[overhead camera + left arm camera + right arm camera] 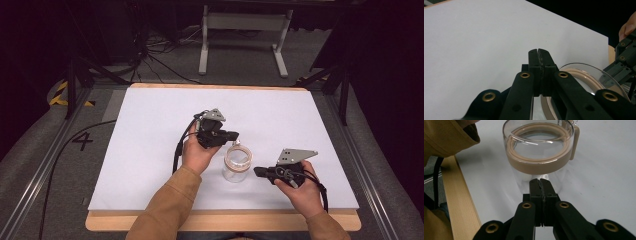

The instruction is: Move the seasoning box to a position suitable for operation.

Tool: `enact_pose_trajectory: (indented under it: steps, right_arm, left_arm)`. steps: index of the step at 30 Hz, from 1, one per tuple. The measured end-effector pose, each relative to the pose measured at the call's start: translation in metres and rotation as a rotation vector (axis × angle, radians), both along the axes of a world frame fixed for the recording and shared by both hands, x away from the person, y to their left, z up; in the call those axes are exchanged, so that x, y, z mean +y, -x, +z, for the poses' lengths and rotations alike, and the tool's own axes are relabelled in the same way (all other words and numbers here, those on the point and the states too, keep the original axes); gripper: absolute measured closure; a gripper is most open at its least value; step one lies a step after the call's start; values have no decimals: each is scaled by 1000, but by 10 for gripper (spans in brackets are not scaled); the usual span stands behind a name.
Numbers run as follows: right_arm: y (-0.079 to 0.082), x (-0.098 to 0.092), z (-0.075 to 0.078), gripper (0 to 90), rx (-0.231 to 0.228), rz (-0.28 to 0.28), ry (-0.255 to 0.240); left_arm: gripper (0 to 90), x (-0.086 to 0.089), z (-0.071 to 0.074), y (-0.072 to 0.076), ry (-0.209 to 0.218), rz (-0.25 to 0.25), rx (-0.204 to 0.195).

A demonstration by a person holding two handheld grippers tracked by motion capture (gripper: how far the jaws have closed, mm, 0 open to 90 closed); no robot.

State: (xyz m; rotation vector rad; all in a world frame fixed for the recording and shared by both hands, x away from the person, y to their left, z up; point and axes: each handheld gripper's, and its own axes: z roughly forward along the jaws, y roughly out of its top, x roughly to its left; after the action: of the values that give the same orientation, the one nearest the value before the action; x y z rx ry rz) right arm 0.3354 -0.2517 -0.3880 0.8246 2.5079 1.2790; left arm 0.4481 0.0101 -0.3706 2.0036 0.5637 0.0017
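I sit at a table covered with a white mat (150, 150), holding a gripper in each hand. A clear glass jar (237, 165) with a tan sealing ring around its rim stands upright on the mat, on the side near me, and I use it as my landmark.

My left gripper (231, 135) is just behind and to the left of the jar, a little above its rim. Its two black jaws are pressed fully together with nothing between them. In the left gripper view the jar's rim (584, 75) sits just past the jaws.

My right gripper (258, 171) is just to the right of the jar, pointing at its side. Its jaws are also pressed together and carry nothing. In the right gripper view the tips are right at the jar's glass wall (541, 176), below the tan ring; I cannot tell whether they touch it.

I judge this to be the approach step, before any grasp. Next, one gripper would need to open wide enough to take the rim or wall.
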Motion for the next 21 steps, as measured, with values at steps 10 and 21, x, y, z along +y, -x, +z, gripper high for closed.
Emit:
enact_pose_trajectory:
  steps: [10, 21]
  right_arm:
    - [0, 6, 1, 900, 6, 14, -13]
    - [2, 12, 2, 900, 16, 36, -42]
  left_arm:
    - [897, 0, -1, -1, 14, -6, 6]
    - [897, 1, -2, -2, 18, -13, 10]
